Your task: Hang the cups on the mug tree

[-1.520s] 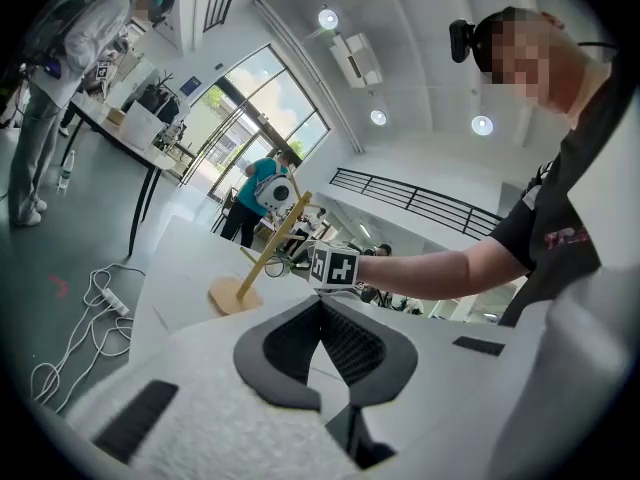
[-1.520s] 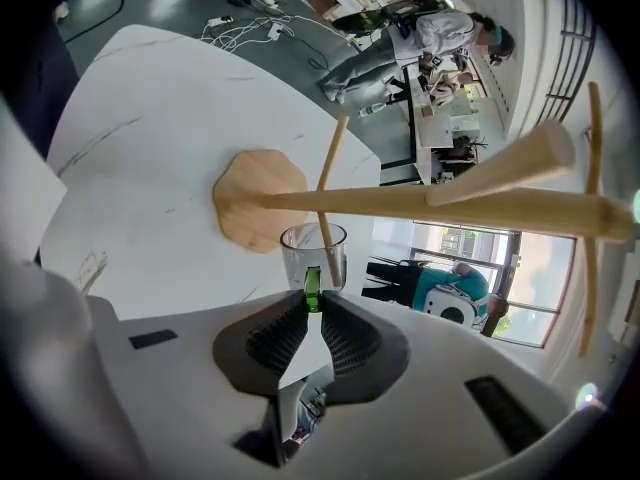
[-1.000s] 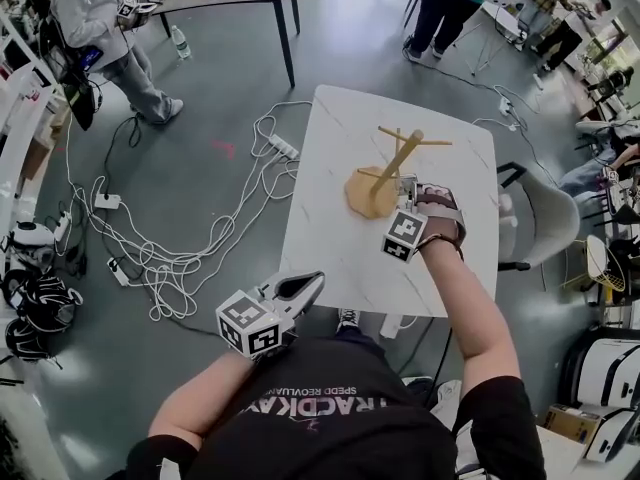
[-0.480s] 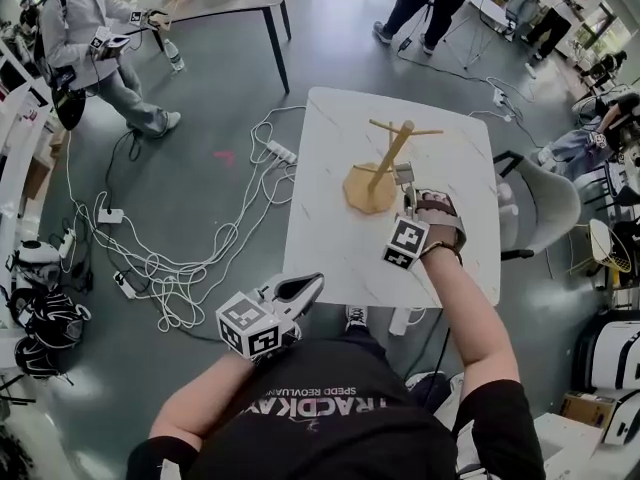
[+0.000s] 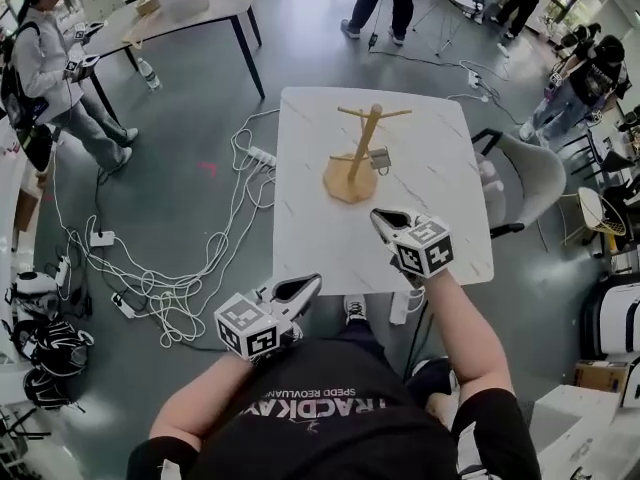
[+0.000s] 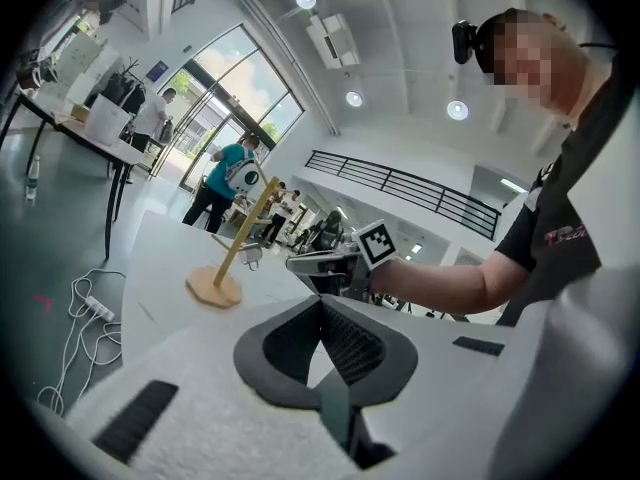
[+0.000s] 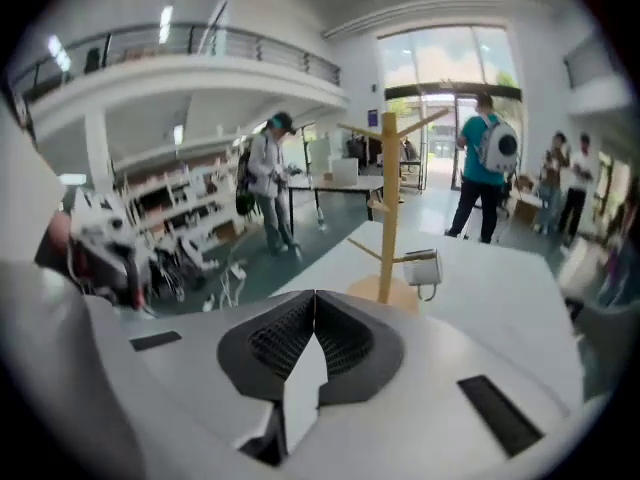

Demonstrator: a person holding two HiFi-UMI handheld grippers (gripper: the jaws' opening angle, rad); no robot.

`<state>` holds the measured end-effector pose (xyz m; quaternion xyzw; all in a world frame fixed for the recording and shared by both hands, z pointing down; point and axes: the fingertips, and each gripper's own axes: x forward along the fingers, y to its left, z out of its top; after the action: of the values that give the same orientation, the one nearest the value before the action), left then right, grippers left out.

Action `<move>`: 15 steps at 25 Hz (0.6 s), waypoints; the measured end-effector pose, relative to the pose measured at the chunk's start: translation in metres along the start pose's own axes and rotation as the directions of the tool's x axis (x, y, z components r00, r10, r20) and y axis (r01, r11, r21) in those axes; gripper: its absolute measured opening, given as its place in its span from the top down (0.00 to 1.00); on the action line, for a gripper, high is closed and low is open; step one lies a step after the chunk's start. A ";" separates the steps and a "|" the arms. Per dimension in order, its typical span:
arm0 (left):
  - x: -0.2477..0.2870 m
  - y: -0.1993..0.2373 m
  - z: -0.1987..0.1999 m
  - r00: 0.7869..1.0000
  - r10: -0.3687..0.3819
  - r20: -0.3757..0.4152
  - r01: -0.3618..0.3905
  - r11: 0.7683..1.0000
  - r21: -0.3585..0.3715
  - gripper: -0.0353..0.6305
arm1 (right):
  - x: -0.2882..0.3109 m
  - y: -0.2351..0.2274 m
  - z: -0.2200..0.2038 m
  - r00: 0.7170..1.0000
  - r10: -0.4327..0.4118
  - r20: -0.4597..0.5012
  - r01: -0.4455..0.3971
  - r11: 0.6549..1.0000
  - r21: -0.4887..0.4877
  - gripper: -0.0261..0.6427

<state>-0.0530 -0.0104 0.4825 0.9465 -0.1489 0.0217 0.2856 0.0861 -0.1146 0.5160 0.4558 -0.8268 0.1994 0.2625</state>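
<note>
A wooden mug tree (image 5: 357, 148) stands on the white marble table (image 5: 440, 218). A small grey cup (image 5: 379, 158) hangs from a low right branch; it also shows in the right gripper view as the cup (image 7: 422, 267) on the tree (image 7: 386, 203). My right gripper (image 5: 378, 215) is shut and empty, hovering over the table in front of the tree's base. My left gripper (image 5: 315, 280) is shut and empty at the table's near edge. The left gripper view shows the tree (image 6: 240, 233), the cup (image 6: 252, 255) and the right gripper (image 6: 318, 264).
White power strips and tangled cables (image 5: 180, 258) lie on the floor left of the table. A grey chair (image 5: 525, 183) stands at the table's right side. Several people stand around other tables at the back.
My right gripper has drawn back from the mug tree toward me, and the cup stays hanging on the low branch. The left gripper has held still.
</note>
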 end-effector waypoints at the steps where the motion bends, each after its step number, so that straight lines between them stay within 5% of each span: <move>1: 0.001 -0.003 -0.001 1.000 -0.010 -0.005 0.010 1.000 0.003 0.95 | -0.008 0.009 0.004 0.998 0.032 0.056 -0.036 0.996 0.078 0.94; 15: 0.007 -0.029 -0.017 0.993 -0.098 -0.063 0.099 0.995 0.024 0.95 | -0.074 0.117 -0.002 0.950 0.101 0.294 -0.179 0.951 0.253 0.94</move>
<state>-0.0367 0.0205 0.4822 0.9553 -0.0928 0.0388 0.2780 0.0193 -0.0063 0.4618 0.4511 -0.8498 0.2652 0.0628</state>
